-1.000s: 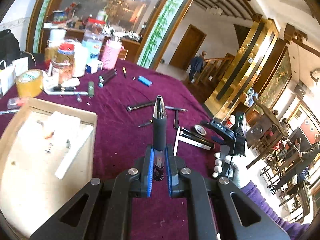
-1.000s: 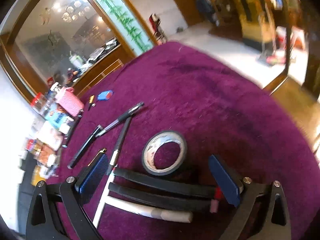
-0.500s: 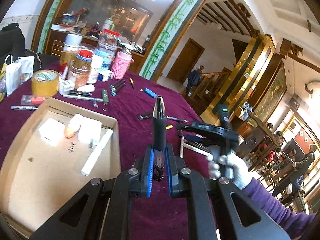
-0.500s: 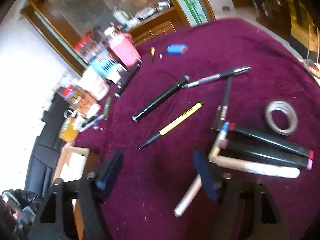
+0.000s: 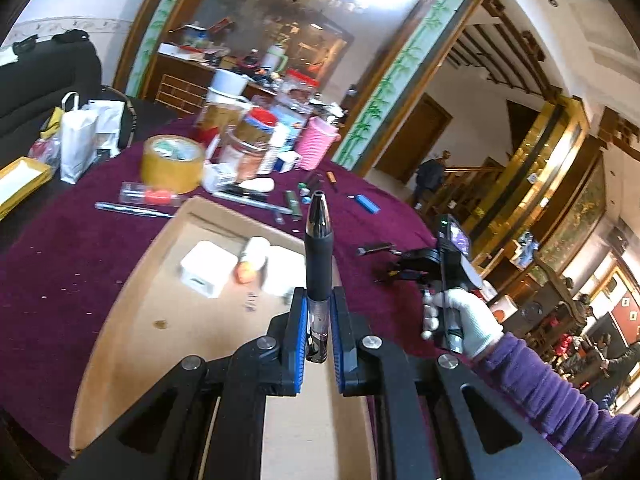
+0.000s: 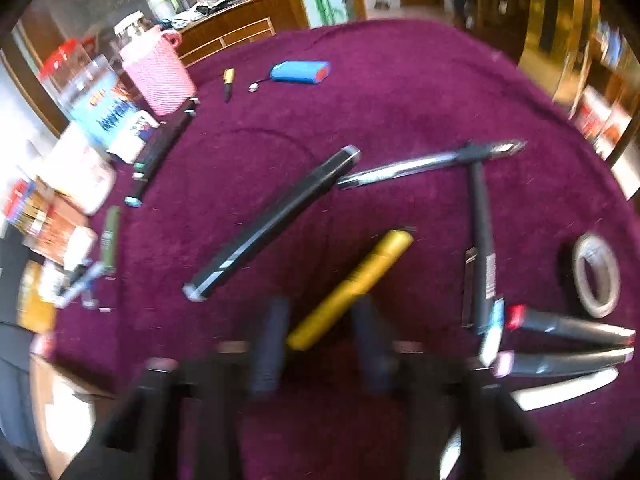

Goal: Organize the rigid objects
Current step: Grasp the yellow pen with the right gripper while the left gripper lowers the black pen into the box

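My left gripper (image 5: pixel 320 332) is shut on a black pen (image 5: pixel 319 256) with a silver tip, held upright above the cardboard box (image 5: pixel 132 320). The box holds white items (image 5: pixel 208 266). My right gripper (image 6: pixel 320 336) is open, its blurred jaws on either side of the lower end of a yellow pen (image 6: pixel 352 288) lying on the purple cloth. The right gripper also shows in the left wrist view (image 5: pixel 436 256), held by a white-gloved hand. Several black pens (image 6: pixel 272 220) and markers (image 6: pixel 568 328) lie around.
A tape ring (image 6: pixel 596 276) lies at the right. A blue case (image 6: pixel 300 72), a pink cup (image 6: pixel 158 76) and jars (image 5: pixel 248 148) stand at the far side. A brown tape roll (image 5: pixel 172 164) sits behind the box.
My left gripper has moved left over the box with the pen. My right gripper has moved in on the yellow pen, which now lies between its jaws.
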The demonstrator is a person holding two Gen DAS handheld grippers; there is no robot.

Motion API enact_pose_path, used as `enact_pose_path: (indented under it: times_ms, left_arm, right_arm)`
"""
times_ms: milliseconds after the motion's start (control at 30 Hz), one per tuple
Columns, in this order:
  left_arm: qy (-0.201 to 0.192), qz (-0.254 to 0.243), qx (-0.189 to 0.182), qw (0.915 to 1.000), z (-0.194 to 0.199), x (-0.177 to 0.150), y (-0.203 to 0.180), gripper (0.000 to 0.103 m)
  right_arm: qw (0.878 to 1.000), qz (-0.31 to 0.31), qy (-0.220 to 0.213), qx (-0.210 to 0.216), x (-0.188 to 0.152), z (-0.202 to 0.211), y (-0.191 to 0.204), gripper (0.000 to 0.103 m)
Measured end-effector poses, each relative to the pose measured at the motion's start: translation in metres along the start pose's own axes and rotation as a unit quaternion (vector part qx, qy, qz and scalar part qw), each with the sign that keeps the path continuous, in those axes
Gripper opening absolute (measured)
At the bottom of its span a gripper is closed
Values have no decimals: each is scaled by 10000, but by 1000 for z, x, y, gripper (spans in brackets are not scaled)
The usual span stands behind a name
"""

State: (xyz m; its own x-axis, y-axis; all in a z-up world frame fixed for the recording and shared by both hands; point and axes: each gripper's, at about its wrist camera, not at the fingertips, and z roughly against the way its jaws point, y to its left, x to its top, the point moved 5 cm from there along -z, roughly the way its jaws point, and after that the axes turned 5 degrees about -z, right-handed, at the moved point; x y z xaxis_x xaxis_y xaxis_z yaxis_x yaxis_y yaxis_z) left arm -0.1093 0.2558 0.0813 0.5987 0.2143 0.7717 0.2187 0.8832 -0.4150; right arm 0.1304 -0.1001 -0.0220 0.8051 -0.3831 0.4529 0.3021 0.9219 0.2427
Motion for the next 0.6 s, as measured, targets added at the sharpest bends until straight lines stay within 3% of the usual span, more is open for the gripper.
enact_pose_path:
  times_ms: [133,367,600]
  left_arm:
    - [85,-33,259,9996,3,-2,15,11]
    - [510,239,466,9973,-5,-3,45,11]
    - [1054,212,717,9916,-29,-2,57,11]
  right_arm:
    - [9984,-291,93,472,-2,2,-16,8]
    - [9909,59,4,1348,-22,49,-6,9]
    - [9682,472,271,2441,-60,97,44,9]
